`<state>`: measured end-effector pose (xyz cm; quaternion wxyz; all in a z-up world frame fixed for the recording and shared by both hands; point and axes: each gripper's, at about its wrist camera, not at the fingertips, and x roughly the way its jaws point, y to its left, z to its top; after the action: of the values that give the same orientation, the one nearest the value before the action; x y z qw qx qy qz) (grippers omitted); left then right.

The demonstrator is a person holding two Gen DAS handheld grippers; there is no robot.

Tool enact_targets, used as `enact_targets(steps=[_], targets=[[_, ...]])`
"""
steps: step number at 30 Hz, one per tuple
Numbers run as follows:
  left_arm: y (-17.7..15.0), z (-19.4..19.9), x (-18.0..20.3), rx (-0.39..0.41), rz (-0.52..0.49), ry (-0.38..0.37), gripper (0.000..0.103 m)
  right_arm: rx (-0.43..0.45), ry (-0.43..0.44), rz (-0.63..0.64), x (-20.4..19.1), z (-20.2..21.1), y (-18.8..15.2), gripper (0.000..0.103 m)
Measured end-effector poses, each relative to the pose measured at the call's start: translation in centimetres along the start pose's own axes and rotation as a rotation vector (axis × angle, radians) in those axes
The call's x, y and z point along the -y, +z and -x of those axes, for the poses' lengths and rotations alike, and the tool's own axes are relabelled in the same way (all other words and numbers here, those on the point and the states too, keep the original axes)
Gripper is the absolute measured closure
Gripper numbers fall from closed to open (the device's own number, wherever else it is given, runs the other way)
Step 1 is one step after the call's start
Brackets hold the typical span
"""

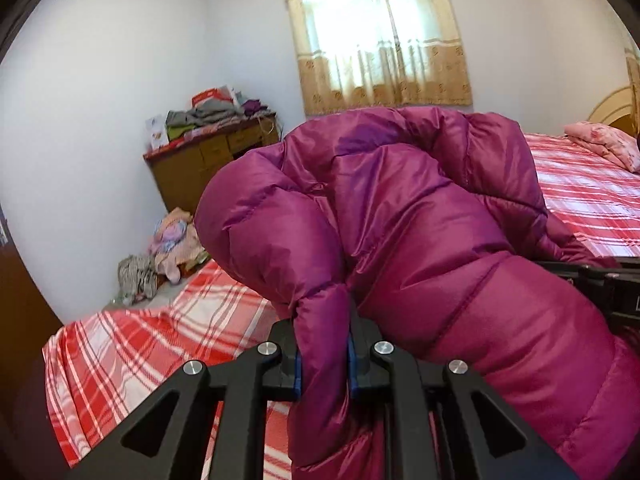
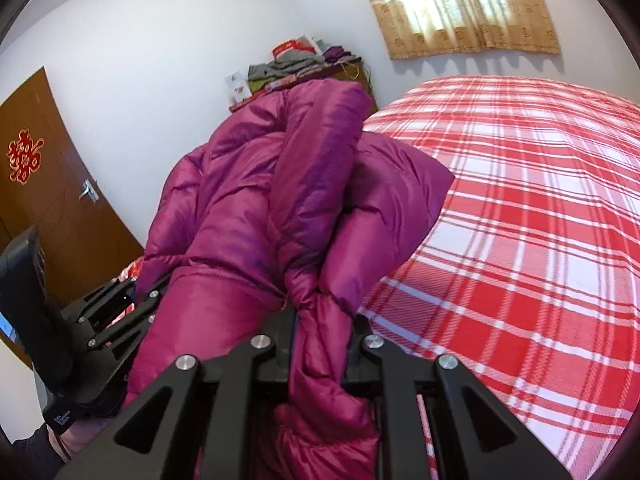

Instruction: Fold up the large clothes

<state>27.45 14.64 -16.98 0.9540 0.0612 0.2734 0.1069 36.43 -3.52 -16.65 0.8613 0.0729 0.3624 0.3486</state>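
Note:
A large magenta puffer jacket (image 1: 400,208) is held up off the red plaid bed (image 1: 168,328). My left gripper (image 1: 323,360) is shut on a bunched fold of the jacket, which fills the middle of its view. My right gripper (image 2: 325,336) is shut on another bunched edge of the same jacket (image 2: 256,200). The jacket hangs between the two grippers and droops toward the bed (image 2: 520,220). The left gripper and the hand holding it also show at the left of the right wrist view (image 2: 116,312). The right gripper's body shows at the right edge of the left wrist view (image 1: 612,288).
A wooden dresser (image 1: 200,160) piled with clothes stands by the far wall, with a heap of clothes (image 1: 168,248) on the floor beside it. A pink pillow (image 1: 604,144) lies at the bed's head. A brown door (image 2: 48,184) is at left. A curtained window (image 1: 380,36) is behind.

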Motion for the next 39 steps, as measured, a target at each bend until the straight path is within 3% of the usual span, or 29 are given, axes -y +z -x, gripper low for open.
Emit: enact_targets(steps=[7, 19, 21, 28, 39], targets=[[-1.0, -1.2, -1.3, -0.038, 0.029, 0.002, 0.088, -0.063, -0.008, 0.014, 0.1, -3.0, 0.5, 0.086], [-2.0, -2.8, -2.2, -0.063, 0.027, 0.010, 0.087, -0.102, -0.005, -0.004, -0.1, -4.8, 0.2, 0.086], [-2.2, -3.1, -2.1, -0.077, 0.037, 0.019, 0.082, -0.109, -0.008, -0.012, 0.1, -5.1, 0.1, 0.086], [-3.0, -4.1, -2.5, -0.099, 0.052, 0.063, 0.048, -0.142, -0.057, -0.033, 1.3, -6.6, -1.2, 0.078], [-3.6, -5.1, -2.8, -0.119, 0.056, 0.078, 0.040, -0.139, -0.085, -0.062, 2.1, -7.3, -2.1, 0.069]])
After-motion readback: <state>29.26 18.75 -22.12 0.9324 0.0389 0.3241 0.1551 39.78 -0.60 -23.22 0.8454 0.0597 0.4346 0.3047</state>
